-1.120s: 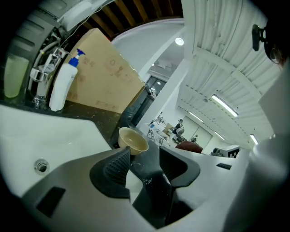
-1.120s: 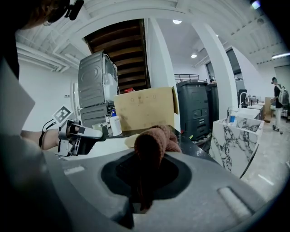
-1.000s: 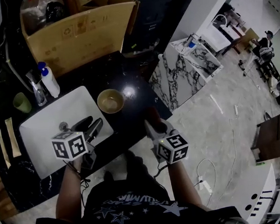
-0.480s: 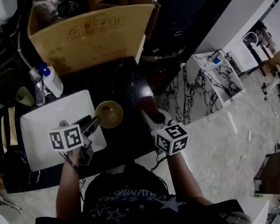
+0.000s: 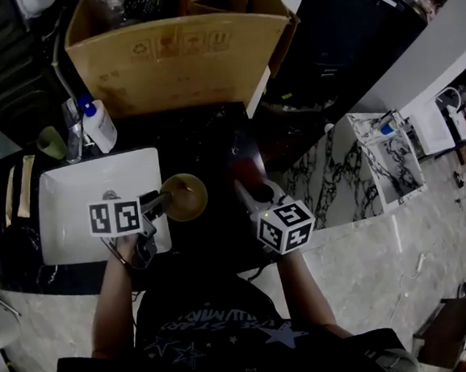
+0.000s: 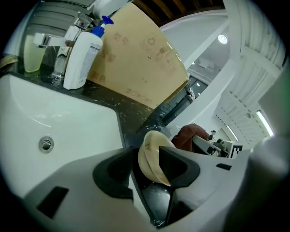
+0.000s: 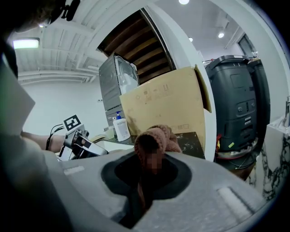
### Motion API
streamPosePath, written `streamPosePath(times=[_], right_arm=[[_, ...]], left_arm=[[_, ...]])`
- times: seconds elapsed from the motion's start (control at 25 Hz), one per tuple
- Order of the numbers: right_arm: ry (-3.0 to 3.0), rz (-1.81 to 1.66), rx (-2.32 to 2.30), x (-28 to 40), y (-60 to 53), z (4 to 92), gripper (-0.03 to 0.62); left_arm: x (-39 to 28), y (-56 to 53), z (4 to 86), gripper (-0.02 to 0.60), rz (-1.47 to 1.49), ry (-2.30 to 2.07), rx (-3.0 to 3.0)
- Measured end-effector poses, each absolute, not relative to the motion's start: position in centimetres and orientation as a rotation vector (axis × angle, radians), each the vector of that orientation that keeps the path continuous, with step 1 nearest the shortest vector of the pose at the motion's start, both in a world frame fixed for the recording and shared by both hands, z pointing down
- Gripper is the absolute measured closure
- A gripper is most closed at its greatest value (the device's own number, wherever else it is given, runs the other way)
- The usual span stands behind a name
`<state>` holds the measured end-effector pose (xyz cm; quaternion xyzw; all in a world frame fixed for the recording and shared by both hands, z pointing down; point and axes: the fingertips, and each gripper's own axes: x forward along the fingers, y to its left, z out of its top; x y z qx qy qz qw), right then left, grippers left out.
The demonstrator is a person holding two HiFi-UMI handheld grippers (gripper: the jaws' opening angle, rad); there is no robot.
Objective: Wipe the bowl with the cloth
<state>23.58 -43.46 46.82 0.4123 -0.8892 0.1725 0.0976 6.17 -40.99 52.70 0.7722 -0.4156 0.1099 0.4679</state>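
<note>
Left gripper (image 5: 161, 202): clamped on bowl (image 5: 187, 196) rim, at sink's (image 5: 64, 196) right edge.
Right gripper (image 7: 147, 174): pinching cloth (image 7: 156, 138), apart from bowl.
Next, likely: press cloth into bowl.

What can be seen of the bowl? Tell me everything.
The bowl is small, round and tan, with a thin cream rim; nothing shows inside it. The left tongs are shut on its rim on the side nearest the white sink, over the dark counter. The brown cloth in the right tongs does not touch it.
</note>
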Motion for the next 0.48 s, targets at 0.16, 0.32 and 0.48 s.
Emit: streamPosePath(times=[0.16, 0.32, 0.48], right_arm=[[-2.659, 0.501, 1.152, 23.1, -44.3, 47.0, 0.543], [-2.680, 0.482, 1.090, 22.4, -44.8, 47.1, 0.543], [-2.692, 0.447, 1.024, 21.3, -44.8, 46.8, 0.543]], left_arm=[[6.3, -40.9, 53.0, 0.425, 0.287, -1.043, 1.871], [5.9, -41.1, 53.3, 0.540, 0.329, -1.109, 1.856], [6.0, -41.2, 53.6, 0.558, 0.363, -1.125, 1.856]])
